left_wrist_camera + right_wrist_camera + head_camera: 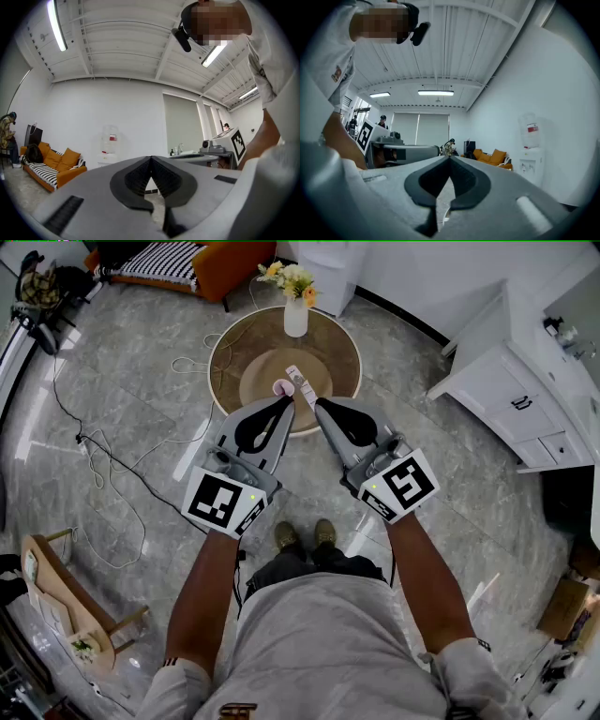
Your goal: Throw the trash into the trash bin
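A small pink piece of trash [281,387] and a white wrapper strip [300,382] lie on the near side of a round low table [337,352]. Both grippers point level towards them, held side by side at about waist height. My left gripper [286,400] is shut with nothing between its jaws, and its tips meet in the left gripper view [151,158]. My right gripper [318,405] is likewise shut and empty, with its tips touching in the right gripper view [450,157]. No trash bin shows in any view.
A white vase of flowers [295,315] stands at the table's far side. Cables [98,460] trail over the floor at left. A white cabinet [511,399] is at right, a wooden chair [56,601] at lower left, an orange sofa [51,164] and a water dispenser [529,152] by the walls.
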The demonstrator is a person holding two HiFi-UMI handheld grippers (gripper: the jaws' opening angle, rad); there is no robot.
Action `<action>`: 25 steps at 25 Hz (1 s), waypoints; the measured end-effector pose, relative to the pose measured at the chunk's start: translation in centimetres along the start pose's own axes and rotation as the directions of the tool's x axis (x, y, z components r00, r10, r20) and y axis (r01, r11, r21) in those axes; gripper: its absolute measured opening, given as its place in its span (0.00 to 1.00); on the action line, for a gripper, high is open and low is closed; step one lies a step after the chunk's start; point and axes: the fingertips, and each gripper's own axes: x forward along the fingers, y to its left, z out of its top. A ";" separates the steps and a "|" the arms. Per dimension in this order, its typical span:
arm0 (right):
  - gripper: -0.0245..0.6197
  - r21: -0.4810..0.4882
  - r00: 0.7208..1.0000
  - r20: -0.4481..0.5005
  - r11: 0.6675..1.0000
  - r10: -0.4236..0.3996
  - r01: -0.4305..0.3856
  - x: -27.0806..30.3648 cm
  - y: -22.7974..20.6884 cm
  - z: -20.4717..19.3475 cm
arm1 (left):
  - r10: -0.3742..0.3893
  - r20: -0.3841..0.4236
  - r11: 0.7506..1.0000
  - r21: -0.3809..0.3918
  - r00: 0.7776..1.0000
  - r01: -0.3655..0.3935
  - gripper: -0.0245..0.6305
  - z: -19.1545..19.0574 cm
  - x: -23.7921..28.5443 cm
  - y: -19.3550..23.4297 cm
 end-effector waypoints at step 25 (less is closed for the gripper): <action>0.04 -0.061 0.990 -0.135 0.998 -0.031 0.023 7.1 -0.8 -8.8 | 0.007 -0.056 1.000 -0.017 0.998 -0.008 0.04 -8.3 -0.5 8.7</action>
